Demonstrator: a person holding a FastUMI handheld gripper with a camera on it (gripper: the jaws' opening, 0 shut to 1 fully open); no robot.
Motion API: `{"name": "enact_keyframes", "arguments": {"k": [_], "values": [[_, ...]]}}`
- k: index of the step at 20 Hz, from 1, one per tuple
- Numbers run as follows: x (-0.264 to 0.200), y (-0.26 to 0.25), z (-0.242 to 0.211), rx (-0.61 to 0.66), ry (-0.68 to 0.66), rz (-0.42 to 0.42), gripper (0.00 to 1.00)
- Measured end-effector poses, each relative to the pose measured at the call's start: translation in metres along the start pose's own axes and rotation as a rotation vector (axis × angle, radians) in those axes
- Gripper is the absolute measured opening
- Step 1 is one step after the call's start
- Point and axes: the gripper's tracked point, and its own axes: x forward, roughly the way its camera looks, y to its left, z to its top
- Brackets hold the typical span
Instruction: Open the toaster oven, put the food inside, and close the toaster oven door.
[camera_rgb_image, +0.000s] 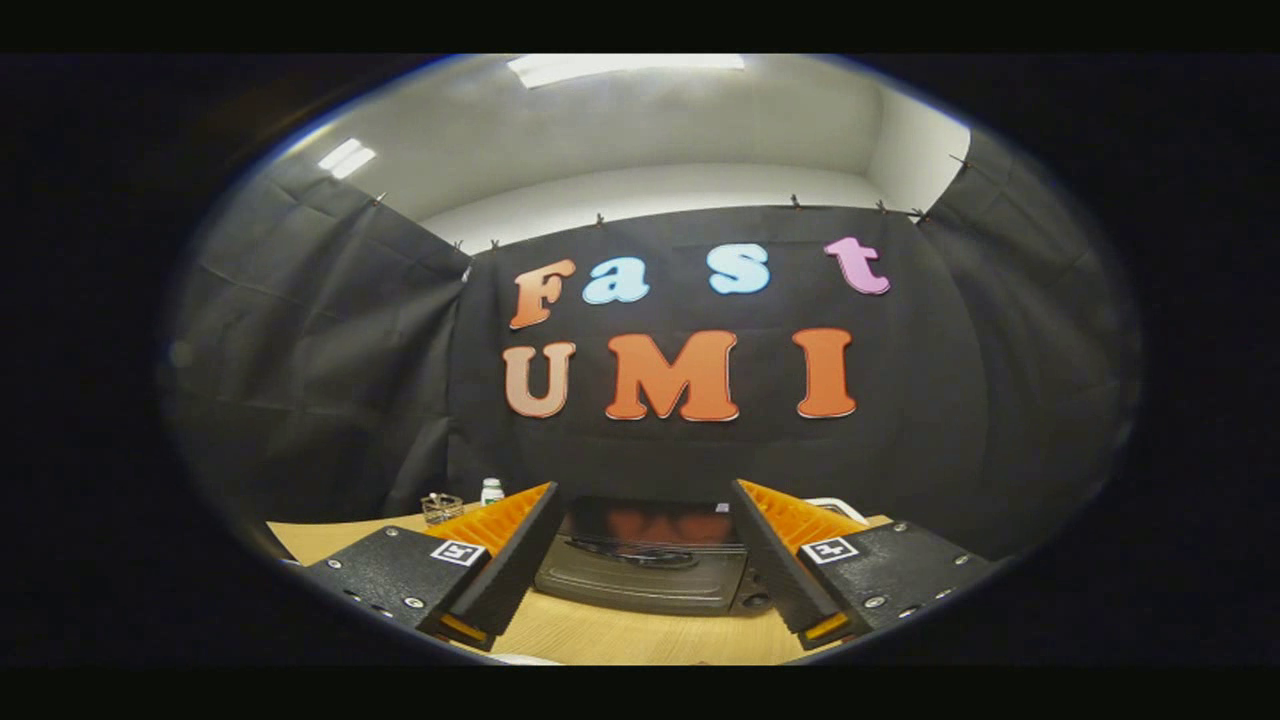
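The gripper (645, 510) is held with its two fingers spread wide apart and nothing between them. They hang in the air above the wooden table (620, 630), tilted so that the view looks up at the booth wall as much as down at the work.

Just ahead of the fingers, framed in the gap between them, stands the toaster oven (645, 570). Its door looks closed, with the dark glass upright and a curved handle (630, 553) running across the front. A knob (757, 600) sits at its lower right corner, close beside the right finger.

Beyond the left finger, further back on the table, stand a small glass container (441, 507) and a little white bottle (491, 490). A pale rim of something (838, 506) peeks out behind the right finger; I cannot tell what it is, and I cannot pick out the food.

By my reading, the task has not started: the door is yet to be opened. The risks lie in the approach. The handle is low and dark against a dark door, so the fingers could come down on the glass or slip off the handle. A sharp pull might drag the whole oven forward across the smooth table rather than swing the door.
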Motion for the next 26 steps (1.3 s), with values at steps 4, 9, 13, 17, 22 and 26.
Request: {"name": "enact_keyframes", "arguments": {"k": [4,9,13,17,22,26], "values": [[0.036,0.007,-0.033,0.007,0.048,0.014,0.99],[0.084,0.005,-0.080,-0.010,0.119,-0.008,0.99],[0.115,-0.001,-0.120,0.005,0.205,-0.043,0.99],[0.136,-0.007,-0.153,-0.008,0.270,-0.079,0.99],[0.142,-0.007,-0.150,-0.015,0.241,-0.095,0.99],[0.136,-0.002,-0.151,-0.002,0.239,-0.076,0.93]]}}
